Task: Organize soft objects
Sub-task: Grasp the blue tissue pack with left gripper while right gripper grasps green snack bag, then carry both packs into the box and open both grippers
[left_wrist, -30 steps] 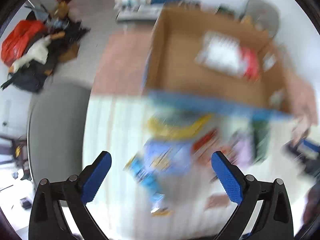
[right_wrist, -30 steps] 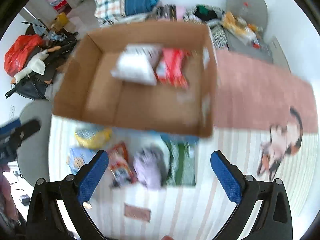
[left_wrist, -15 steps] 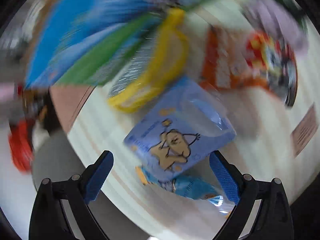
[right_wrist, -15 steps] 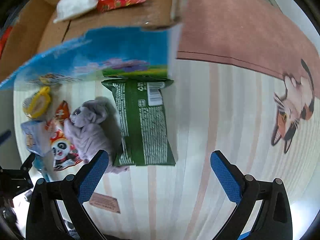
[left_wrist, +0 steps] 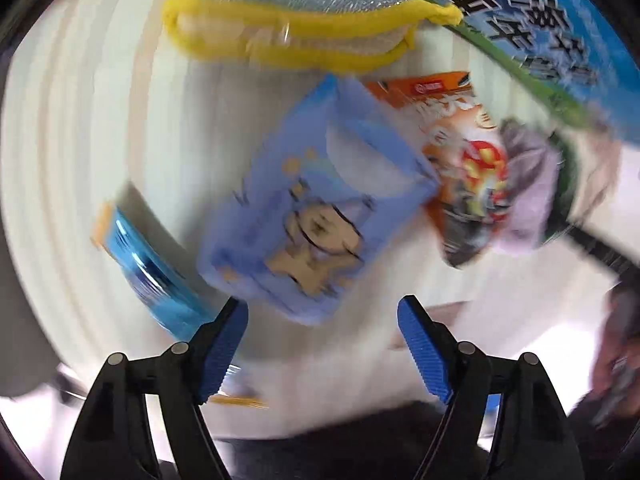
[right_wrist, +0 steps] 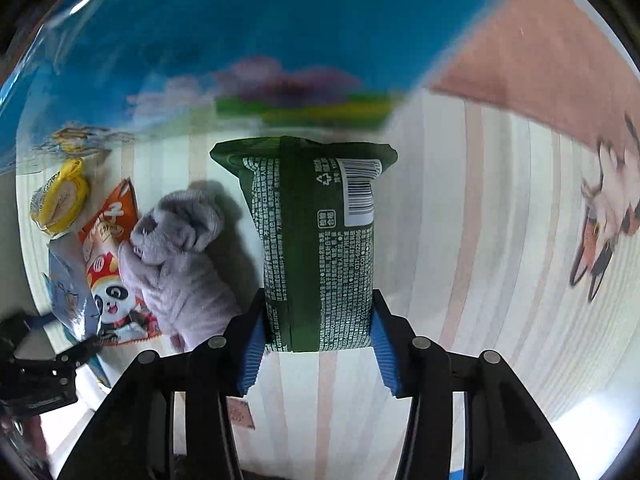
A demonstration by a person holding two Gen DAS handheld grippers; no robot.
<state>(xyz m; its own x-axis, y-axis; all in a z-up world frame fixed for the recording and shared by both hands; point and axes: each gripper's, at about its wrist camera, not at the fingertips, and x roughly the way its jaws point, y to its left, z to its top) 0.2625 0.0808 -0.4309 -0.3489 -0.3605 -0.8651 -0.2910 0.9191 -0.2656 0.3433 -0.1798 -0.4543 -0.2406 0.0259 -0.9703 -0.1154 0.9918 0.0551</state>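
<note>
1. My right tongs [right_wrist: 318, 344] are closing on the lower end of the green snack bag [right_wrist: 316, 240], pads against both side edges, as it lies on the striped mat [right_wrist: 480, 240] before the blue box wall [right_wrist: 240, 32].
2. My left tongs [left_wrist: 322, 344] are narrowing around the pale blue pouch [left_wrist: 312, 224], not yet touching.
3. Both look light, crinkly and slippery; I'd hold them across the width.
4. I can read a barcode and recycling mark; the fine print is illegible.

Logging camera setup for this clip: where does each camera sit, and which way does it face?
Left wrist: on the left gripper, facing down at the blue pouch; closing fingers show.
Right wrist: on the right gripper, facing down at the green packet between closing fingers.
Shared: grey plush, yellow scrubber.
</note>
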